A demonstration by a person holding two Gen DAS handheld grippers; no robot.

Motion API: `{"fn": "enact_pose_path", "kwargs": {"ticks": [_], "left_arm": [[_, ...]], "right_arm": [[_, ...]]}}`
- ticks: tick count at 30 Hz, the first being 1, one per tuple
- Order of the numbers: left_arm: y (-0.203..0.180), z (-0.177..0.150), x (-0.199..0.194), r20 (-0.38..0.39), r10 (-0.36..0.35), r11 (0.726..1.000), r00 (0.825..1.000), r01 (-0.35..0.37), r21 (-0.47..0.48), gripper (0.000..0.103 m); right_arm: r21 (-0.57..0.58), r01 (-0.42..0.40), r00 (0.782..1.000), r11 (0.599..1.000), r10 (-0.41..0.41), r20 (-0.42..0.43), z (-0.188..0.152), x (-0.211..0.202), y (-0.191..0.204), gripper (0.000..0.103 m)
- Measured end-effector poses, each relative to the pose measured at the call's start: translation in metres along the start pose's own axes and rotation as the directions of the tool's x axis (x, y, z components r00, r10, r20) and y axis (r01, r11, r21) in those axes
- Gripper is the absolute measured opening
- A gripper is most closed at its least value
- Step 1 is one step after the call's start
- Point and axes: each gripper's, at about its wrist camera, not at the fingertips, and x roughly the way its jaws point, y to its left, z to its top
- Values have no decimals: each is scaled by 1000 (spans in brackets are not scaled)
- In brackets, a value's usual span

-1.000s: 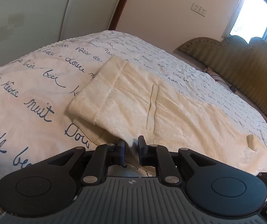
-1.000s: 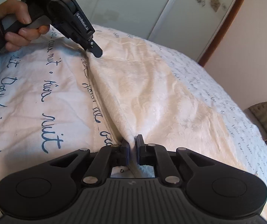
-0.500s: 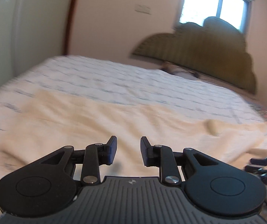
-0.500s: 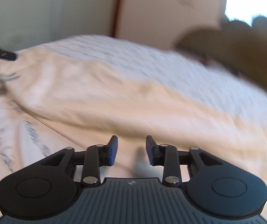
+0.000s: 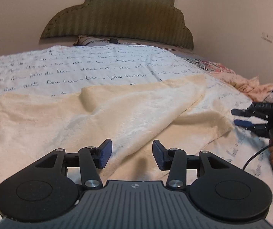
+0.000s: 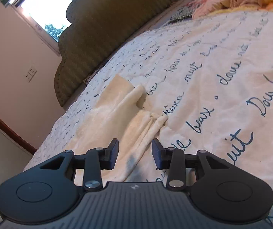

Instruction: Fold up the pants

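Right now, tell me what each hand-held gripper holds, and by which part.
Nothing. The left hand-held gripper and right hand-held gripper are both open, fingers apart above the cream pants.

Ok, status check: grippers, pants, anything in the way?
Left gripper open, empty. Right gripper open, empty. Cream pants flat on bedspread, one fold in. Nothing in the way.

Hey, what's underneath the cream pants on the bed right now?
The cream pants lie on a white bedspread printed with blue handwriting, which shows all around them. Whatever is directly beneath the fabric is covered, so I cannot tell if anything else is there.
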Motion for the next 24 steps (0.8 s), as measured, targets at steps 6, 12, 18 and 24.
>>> {"fn": "enact_pose_path", "kwargs": {"ticks": [6, 12, 18, 24], "left_arm": [[9, -10, 14, -16, -3, 999, 1000, 2, -37, 56], [10, -17, 14, 16, -20, 999, 1000, 20, -25, 64], [14, -16, 14, 22, -43, 997, 999, 44, -56, 67], [12, -10, 10, 7, -16, 999, 1000, 17, -40, 67]], "right_arm": [[86, -40, 999, 995, 38, 27, 11, 27, -14, 36], [-15, -20, 993, 1000, 21, 112, 16, 23, -2, 10], [-255, 177, 977, 950, -139, 160, 18, -4, 17, 11], [-163, 326, 929, 931, -283, 240, 6, -14, 5, 36]]}}
